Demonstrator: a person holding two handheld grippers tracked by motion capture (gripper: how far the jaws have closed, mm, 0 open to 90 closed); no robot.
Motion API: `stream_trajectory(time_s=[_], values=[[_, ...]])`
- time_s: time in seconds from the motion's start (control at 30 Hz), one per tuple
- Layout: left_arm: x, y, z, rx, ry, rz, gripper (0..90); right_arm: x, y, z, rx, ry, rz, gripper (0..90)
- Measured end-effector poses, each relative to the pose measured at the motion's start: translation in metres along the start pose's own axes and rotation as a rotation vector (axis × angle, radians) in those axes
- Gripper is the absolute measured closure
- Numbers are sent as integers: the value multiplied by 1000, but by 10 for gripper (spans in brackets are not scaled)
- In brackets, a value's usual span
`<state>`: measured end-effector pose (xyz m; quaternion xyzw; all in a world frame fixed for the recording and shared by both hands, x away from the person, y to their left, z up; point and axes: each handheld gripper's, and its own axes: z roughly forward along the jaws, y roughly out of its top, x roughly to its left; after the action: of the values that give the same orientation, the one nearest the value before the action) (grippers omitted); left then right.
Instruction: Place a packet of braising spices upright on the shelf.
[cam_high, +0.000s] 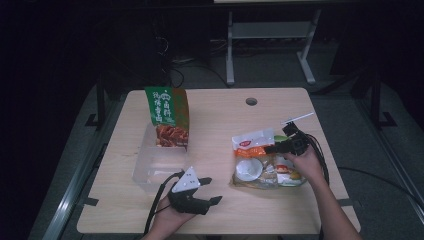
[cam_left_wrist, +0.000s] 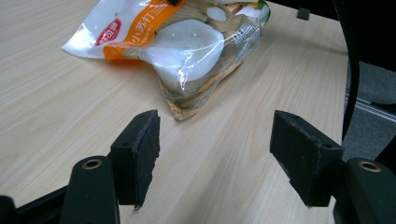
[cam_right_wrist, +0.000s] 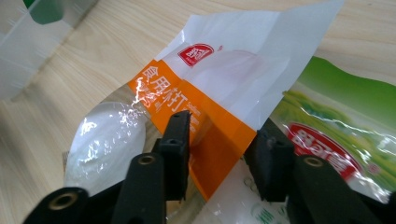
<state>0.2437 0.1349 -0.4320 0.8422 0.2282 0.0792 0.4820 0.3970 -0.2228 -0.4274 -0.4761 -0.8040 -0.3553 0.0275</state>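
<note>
Table (cam_high: 225, 115) of pale wood takes up the centre of the high view. At its left of centre stands a clear plastic bin (cam_high: 152, 167), with a green and brown snack pouch (cam_high: 167, 117) upright at its far end. Right of centre lies the white and orange packet (cam_high: 252, 160), flat on the wood, partly over a second bag with a green print (cam_high: 290, 175). The right gripper (cam_high: 280, 145) is at the upper right edge of the packet, its jaws pointing toward frame left over the orange band. The left gripper (cam_high: 212, 192) sits low in the frame, just right of the bin's near corner, well apart from the packet, jaws spread and holding nothing.

Left gripper view: both black jaws stand wide apart at the bottom of the frame, bare wood between them. The white and orange packet (cam_left_wrist: 173, 42) lies in the upper middle, beyond the jaw tips and not touching them. A white rounded lump shows through its clear film.

Right gripper view: the jaws straddle the near edge of the packet (cam_right_wrist: 196, 112), the orange band between them. The gap is medium. The left jaw lies against the film; whether the right jaw presses on it cannot be told. The green-printed bag (cam_right_wrist: 345, 121) lies at the right, under the packet's corner. A corner of the clear bin (cam_right_wrist: 28, 46) shows at upper left.
</note>
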Motion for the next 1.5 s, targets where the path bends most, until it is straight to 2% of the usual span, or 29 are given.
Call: stream_trajectory(time_s=[0.2,0.4,0.47,0.57,0.7,0.9,1.03,1.07,1.13,1.27,1.3,1.33,1.37,1.5], values=[[1,2,2,-4,-6,-13,329,-1,3,4,-11,38,16,745],[4,5,7,5,-8,-25,325,3,5,5,-2,66,-4,886],[4,6,9,6,-10,-28,323,5,6,4,-2,73,-2,895],[5,9,15,12,-12,-30,316,10,7,-1,-7,74,-31,899],[7,12,22,11,-11,-52,301,17,6,-11,-39,96,-55,900],[14,20,35,15,-4,-70,286,35,1,-28,-101,145,-138,900],[16,23,43,15,1,-98,284,42,-3,-35,-127,178,-184,900],[20,24,48,16,1,-112,284,47,-5,-38,-142,190,-210,900],[24,25,54,23,10,-115,284,51,-6,-41,-149,205,-235,900],[32,26,65,22,0,-185,286,57,-8,-45,-158,235,-280,900],[32,26,65,22,0,-185,291,58,-9,-46,-159,243,-287,900],[37,27,69,25,-11,-213,297,59,-9,-46,-160,245,-296,900],[39,28,72,27,-21,-209,317,59,-9,-46,-160,244,-302,900],[43,30,79,24,-72,-227,492,60,-10,-47,-157,248,-306,900]])
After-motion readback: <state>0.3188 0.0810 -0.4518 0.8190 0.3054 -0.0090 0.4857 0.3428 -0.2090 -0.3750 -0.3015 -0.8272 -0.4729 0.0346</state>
